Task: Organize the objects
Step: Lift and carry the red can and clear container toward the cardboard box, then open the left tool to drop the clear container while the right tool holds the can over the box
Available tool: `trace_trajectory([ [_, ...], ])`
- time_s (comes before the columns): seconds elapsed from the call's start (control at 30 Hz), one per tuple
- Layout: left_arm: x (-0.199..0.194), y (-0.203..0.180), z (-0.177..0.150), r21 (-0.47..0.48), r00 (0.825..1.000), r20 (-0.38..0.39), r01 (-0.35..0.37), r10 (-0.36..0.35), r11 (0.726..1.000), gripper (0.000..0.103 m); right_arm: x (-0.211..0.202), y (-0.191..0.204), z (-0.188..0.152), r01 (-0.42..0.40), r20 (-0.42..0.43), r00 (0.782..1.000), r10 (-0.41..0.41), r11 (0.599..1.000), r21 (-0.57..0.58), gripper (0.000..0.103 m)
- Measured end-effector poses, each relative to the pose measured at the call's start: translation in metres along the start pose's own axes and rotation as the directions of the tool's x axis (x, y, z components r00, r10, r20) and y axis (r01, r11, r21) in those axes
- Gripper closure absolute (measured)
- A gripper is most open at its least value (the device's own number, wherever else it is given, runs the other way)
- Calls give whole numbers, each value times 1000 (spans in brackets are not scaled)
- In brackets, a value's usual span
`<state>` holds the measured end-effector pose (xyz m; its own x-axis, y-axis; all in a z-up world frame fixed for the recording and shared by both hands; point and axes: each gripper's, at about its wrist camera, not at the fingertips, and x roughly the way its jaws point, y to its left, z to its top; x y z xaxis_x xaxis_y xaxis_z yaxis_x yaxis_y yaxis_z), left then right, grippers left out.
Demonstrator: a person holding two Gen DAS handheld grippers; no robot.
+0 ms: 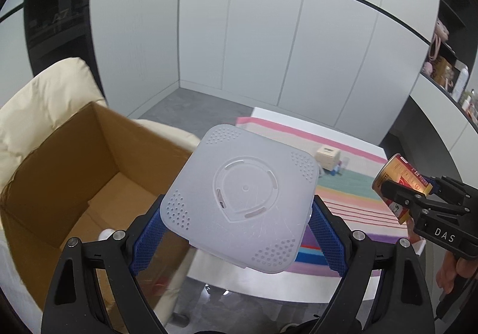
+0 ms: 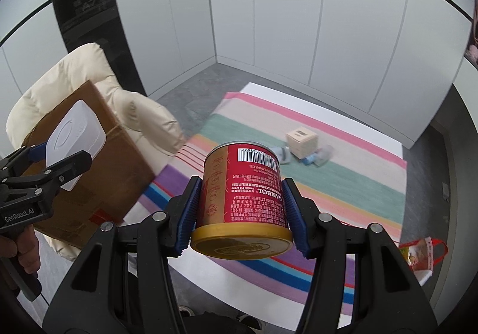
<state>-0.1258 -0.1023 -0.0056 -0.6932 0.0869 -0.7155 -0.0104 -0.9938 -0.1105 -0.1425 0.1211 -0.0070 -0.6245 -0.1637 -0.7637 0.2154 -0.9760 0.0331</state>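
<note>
Plainly both claws are loaded: the left gripper [image 1: 239,223] stands wide, its blue pads clamped on the sides of a flat white square device [image 1: 243,198], and the right gripper [image 2: 240,208] is narrower, pinching a red and gold can [image 2: 243,202]. At about 9 o'clock from the white device gapes the open cardboard box [image 1: 71,172] on a cream armchair [image 1: 44,95]. Judged from this, the carry-to-box step is in hand; next, each load must clear the box rim before release. At 1 o'clock, a wooden cube [image 2: 301,141] and small bottles wait on the striped mat [image 2: 343,181].
</note>
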Motion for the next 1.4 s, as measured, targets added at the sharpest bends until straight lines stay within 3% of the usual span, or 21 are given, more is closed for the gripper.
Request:
trace_trajectory([
  [0.67,-24,88,-17,-96,994,-2,-110,110,989,12,22,102,19,-104,-7,995,104,986,-134,47],
  [1.27,-33,133,-36,-150,980,-34,-201,198,968,11,30,178,24,-171,-7,985,175,953,-248,47],
  [1.4,-38,145,-38,-164,969,-30,-247,245,955,0,30,191,26,-181,-3,982,187,948,-260,47],
])
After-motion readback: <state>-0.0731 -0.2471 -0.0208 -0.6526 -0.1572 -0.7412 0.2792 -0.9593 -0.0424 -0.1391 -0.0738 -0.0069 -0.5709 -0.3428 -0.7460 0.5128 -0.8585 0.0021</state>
